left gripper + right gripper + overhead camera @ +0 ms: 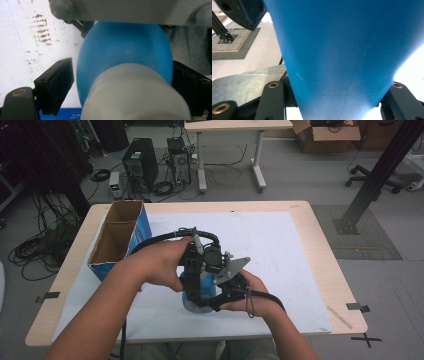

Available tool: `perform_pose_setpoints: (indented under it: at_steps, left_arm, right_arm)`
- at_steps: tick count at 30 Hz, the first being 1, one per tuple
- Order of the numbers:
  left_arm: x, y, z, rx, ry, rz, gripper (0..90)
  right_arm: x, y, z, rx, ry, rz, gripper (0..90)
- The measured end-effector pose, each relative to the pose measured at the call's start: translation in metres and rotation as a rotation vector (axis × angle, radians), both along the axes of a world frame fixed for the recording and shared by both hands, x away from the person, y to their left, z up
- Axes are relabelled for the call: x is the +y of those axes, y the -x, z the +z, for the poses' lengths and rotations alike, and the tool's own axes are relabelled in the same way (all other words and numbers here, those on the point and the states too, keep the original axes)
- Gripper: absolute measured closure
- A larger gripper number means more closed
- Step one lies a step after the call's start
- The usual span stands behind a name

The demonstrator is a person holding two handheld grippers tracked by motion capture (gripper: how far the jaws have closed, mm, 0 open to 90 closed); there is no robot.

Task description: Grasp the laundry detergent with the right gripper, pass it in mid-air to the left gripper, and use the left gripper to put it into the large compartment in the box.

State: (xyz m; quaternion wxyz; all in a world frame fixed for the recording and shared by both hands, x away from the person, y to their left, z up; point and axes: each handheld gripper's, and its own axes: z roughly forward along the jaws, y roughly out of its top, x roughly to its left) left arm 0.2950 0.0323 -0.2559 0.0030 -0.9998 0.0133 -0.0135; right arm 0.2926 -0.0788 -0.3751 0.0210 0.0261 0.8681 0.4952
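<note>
R hand-held gripper [220, 292] is clamped on the body of the blue bottle [200, 292], jaws hugging both sides. L hand-held gripper [197, 265], above it, straddles the white cap [135, 92]: jaws part open, left pad clear of it, right pad too hidden to tell. Bottle stands on the tabletop [280, 250] btwn both. Prob. light, smooth plastic, slippery; grip the ribbed cap, not the shoulder. Box [117, 237] sits well off to L.

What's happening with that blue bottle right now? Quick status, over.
Right gripper clamped on blue bottle. Left gripper around its white cap, one pad short of touching. Open cardboard box stands off to the left, nothing blocking.
</note>
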Motion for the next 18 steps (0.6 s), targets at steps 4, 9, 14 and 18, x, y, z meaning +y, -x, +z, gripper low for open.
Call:
perform_pose_setpoints:
  at_steps: [4,9,14,18]
  left_arm:
    - [0.0,-0.0002,-0.0004,-0.001,-0.004,-0.002,15.9]
    - [0.0001,-0.0003,0.0003,0.005,0.001,-0.004,20.7]
    - [0.0,-0.0002,-0.0001,0.015,0.001,-0.006,23.9]
    - [0.0,-0.0002,0.0005,0.026,-0.003,-0.006,27.4]
  right_arm:
    - [-0.0004,-0.0003,-0.0001,-0.006,0.001,-0.003,44.9]
    - [-0.0007,0.0008,0.0003,0.006,0.0,-0.005,44.9]
    - [-0.0005,0.0005,0.0002,0.004,-0.005,-0.002,44.9]
    - [-0.0002,0.0009,-0.0001,0.007,-0.005,-0.002,44.9]
